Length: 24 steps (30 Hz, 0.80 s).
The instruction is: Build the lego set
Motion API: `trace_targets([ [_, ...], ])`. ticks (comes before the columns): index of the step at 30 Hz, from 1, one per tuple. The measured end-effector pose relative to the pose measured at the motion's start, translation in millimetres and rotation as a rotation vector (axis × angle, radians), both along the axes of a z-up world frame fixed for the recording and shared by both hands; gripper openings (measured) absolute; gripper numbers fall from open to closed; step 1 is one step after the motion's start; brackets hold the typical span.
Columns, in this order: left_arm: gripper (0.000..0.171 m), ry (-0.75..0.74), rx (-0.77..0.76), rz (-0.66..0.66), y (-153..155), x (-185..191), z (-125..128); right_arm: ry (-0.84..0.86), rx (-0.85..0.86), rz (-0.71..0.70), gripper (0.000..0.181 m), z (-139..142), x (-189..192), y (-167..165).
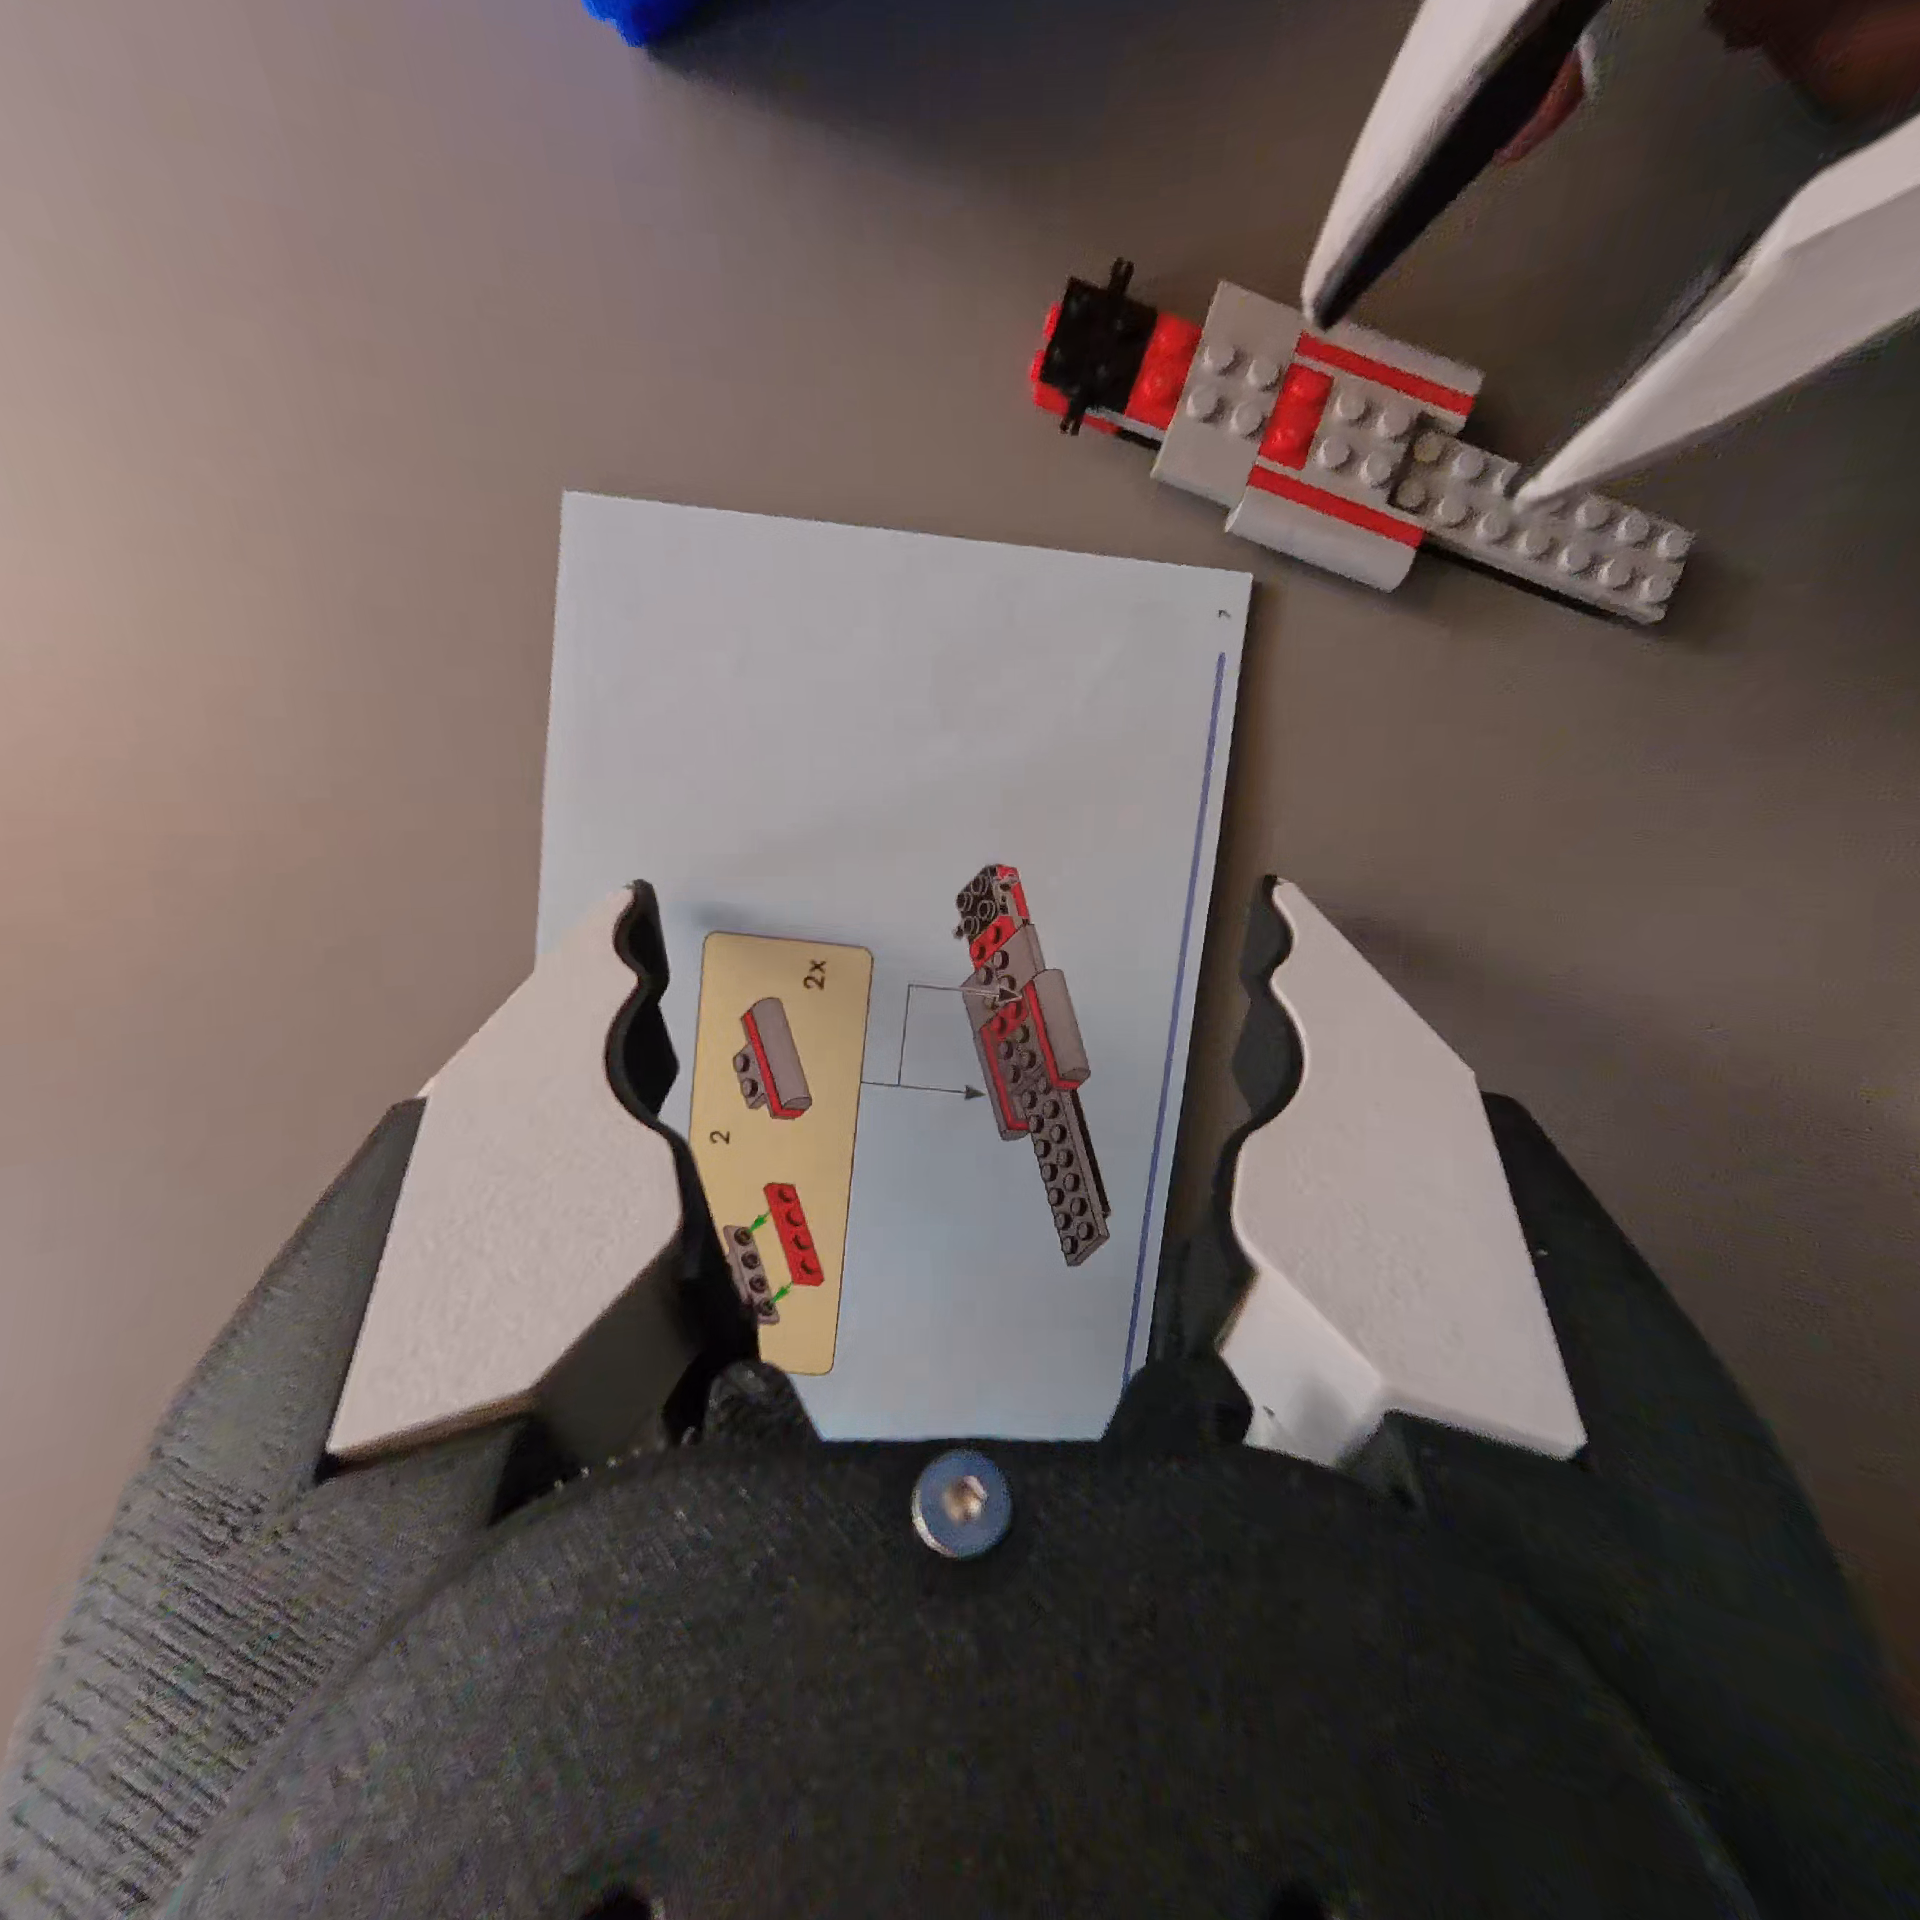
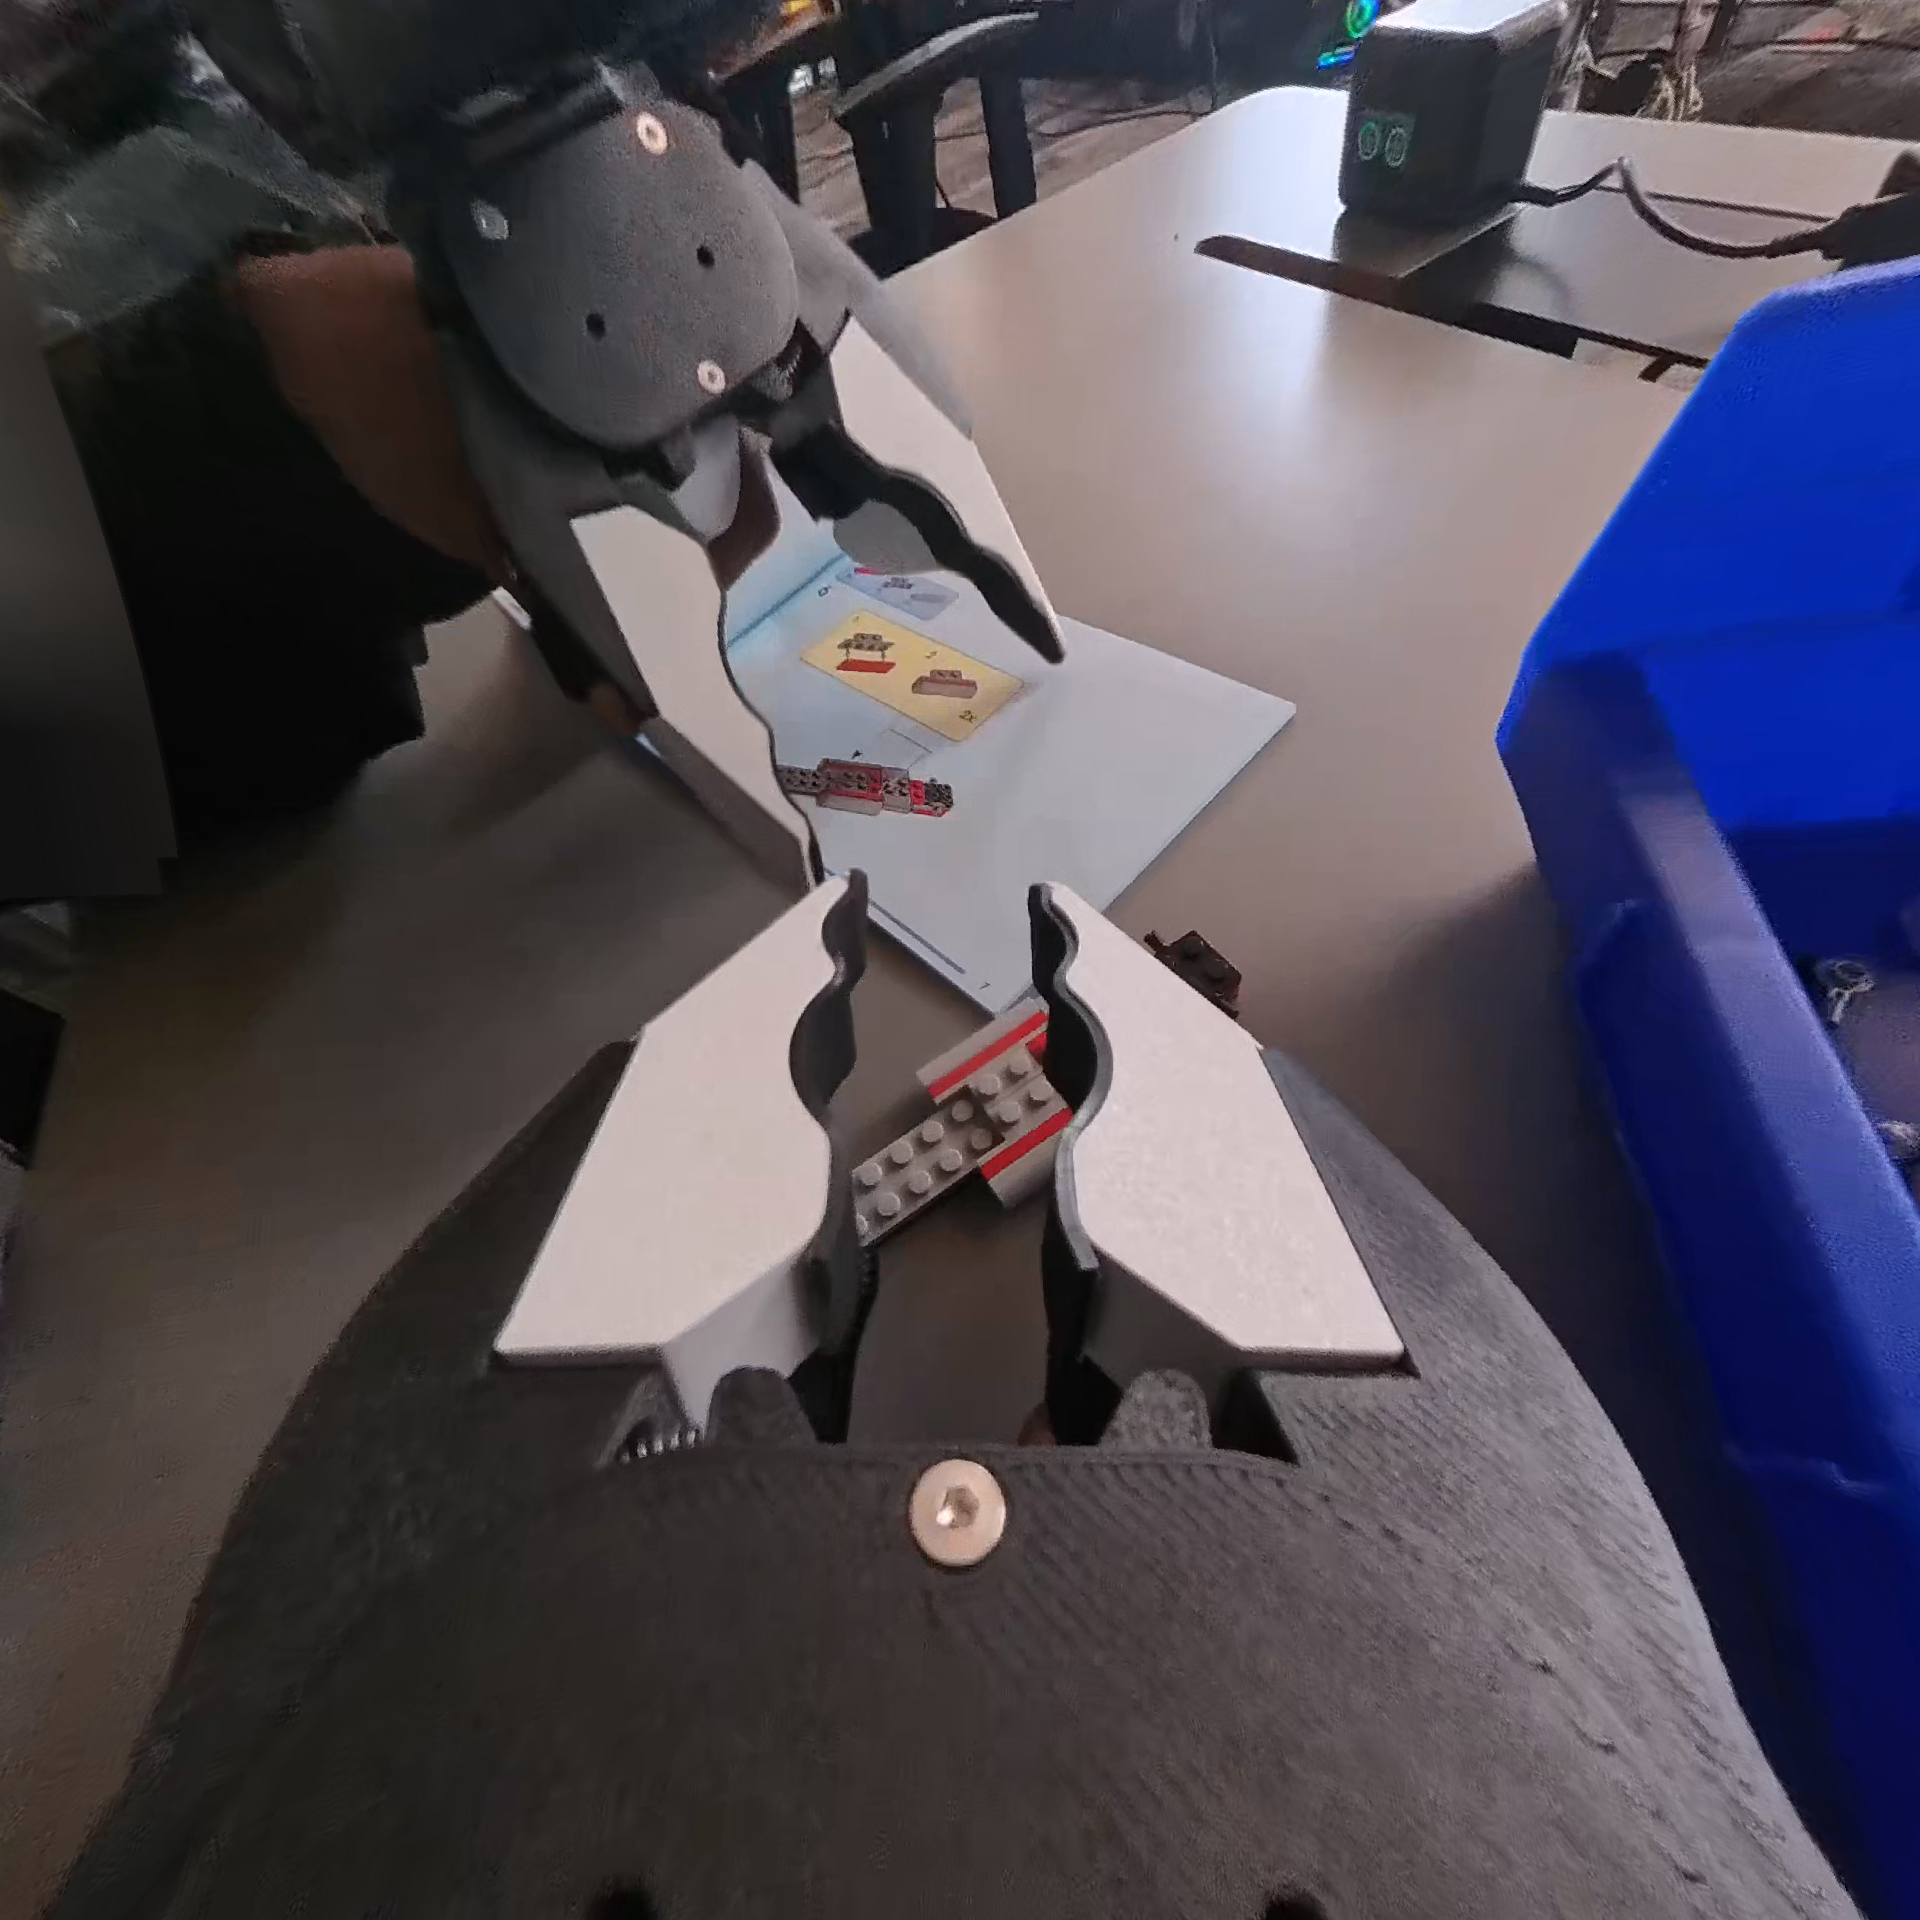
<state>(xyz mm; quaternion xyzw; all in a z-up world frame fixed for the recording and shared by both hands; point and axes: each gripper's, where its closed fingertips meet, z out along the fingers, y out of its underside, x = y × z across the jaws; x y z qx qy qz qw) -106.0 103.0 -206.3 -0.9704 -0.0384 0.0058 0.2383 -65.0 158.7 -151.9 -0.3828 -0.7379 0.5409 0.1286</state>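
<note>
hovering spread wide over the instruction sheet [image 1: 883, 790], left gripper [image 1: 951, 894] holds nothing; right gripper [image 2: 940, 883], partly spread, straddles the lego model [image 2: 966, 1122]. next probably needs closing on it.

a plain grey-brown table [image 1: 312, 520] carries everything. flat on it lies a pale blue instruction sheet [image 1: 883, 748] printed with building diagrams. just past one corner of the sheet, not touching it, rests a partly built lego model [image 1: 1351, 436] of grey, red and black bricks, with a long grey studded plate sticking out one end. a blue bin [image 2: 1714, 831] stands on the table near the model.
</note>
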Motion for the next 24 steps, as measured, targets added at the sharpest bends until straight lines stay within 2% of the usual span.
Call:
trace_targets([
  [10, 0.108, 0.006, -0.017, 0.026, -3.1, -5.8, -3.4, 0.0, -0.016, 0.011, 0.034, 0.7, 1.0, -0.1],
  [24, 0.109, -0.005, 0.01, 0.061, -7.0, -11.5, 5.9, -0.007, 0.001, 0.023, 0.034, -1.5, 1.7, -2.7],
])
